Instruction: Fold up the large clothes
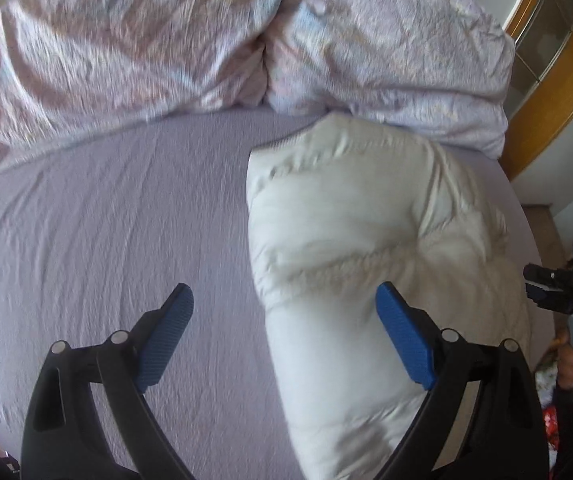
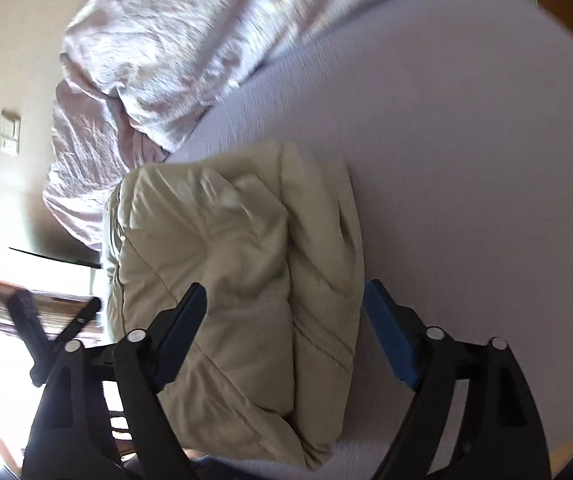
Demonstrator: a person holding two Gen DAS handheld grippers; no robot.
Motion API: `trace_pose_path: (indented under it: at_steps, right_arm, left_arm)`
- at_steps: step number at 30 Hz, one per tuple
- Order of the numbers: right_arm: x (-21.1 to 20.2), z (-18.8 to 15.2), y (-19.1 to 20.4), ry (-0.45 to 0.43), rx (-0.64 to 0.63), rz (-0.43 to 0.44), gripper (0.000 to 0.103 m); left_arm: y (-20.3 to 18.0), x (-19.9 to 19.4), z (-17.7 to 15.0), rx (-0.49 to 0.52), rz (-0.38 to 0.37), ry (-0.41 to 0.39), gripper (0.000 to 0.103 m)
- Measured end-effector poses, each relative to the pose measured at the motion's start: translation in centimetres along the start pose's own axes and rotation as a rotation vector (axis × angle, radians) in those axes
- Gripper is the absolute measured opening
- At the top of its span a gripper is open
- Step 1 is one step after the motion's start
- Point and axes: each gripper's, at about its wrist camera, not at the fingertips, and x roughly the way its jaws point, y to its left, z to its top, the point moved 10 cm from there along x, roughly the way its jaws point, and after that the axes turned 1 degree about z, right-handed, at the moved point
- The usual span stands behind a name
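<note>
On the right-hand side of the bed, close to its edge, we see the puffy cream jacket lying folded into a thick bundle, its far end just short of the crumpled duvet heaped along the head of the bed. Its long axis runs from the near edge of the bed up towards that duvet. Our left gripper hangs over the bundle's left border with its jaws spread wide and nothing between the pads; the bundle lies ahead of it and to its right, the bare sheet to its left. Our right gripper stands over the near end of the same jacket, jaws likewise spread, the fabric below the gap but not pinched as far as we can tell. We judge the right one the better placed, since the bundle sits squarely between its fingers, lengthwise along them. Any further fold would, we think, go across that long axis, near end over far
</note>
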Motion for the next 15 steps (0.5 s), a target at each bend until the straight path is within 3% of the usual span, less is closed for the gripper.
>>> trace_pose_path:
  at_steps: [4,7,15]
  right_arm:
    - [1.8,-0.9,-0.4,0.07,0.061,0.039,0.101]
    - [2.9,-1.7,-0.3,0.122,0.094,0.073,0.102]
    - [5.0,-2.6,0.8,0.169,0.139,0.175,0.102]
  left_arm:
    - [0.5,1.5,-1.3,-0.045,-0.059,0.043,0.096]
    - [0.2,2.3,-1.7,-0.073,-0.115,0.072,0.101]
    - [-0.7,4.8,-2.6,-0.176,-0.278,0.129,0.101]
